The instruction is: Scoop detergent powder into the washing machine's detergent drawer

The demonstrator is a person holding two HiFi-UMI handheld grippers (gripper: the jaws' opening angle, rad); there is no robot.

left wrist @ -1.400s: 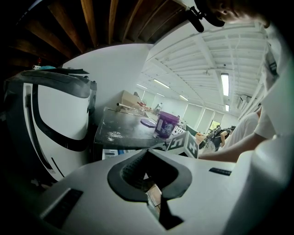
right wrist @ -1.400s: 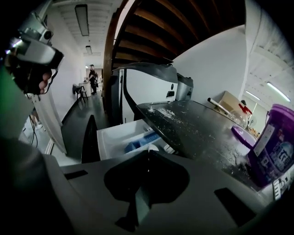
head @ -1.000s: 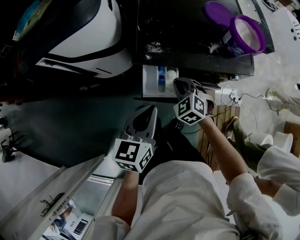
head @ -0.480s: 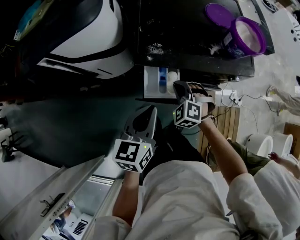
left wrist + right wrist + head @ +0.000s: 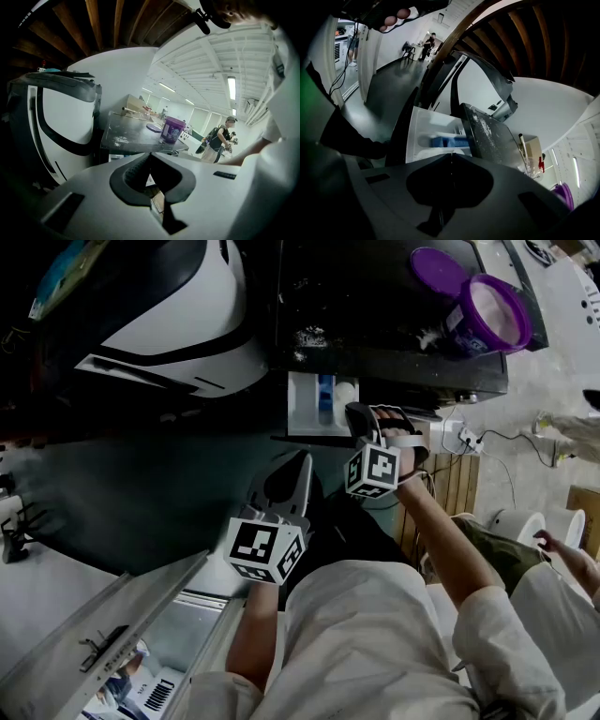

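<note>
The white detergent drawer [image 5: 317, 401] stands pulled out of the dark washing machine [image 5: 375, 306], with a blue insert [image 5: 324, 390] in it. In the right gripper view the drawer [image 5: 433, 135] lies just ahead of the jaws. My right gripper [image 5: 360, 417] is shut and empty, right beside the drawer's front right corner. My left gripper [image 5: 299, 465] hangs lower, shut on nothing, and points toward the machine. An open purple detergent tub [image 5: 493, 311] and its lid [image 5: 434, 261] sit on the machine's top; the tub [image 5: 172, 130] also shows in the left gripper view.
Spilled powder [image 5: 309, 337] lies on the machine's top above the drawer. A white and black appliance [image 5: 173, 310] stands to the left. A metal cabinet drawer [image 5: 141, 624] is open at lower left. A wall socket with cables [image 5: 464, 433] is at the right, near another person's hand [image 5: 562, 557].
My right gripper has shifted slightly left and down beside the drawer, its marker cube turning. The person at the right has moved. The left gripper has stayed still.
</note>
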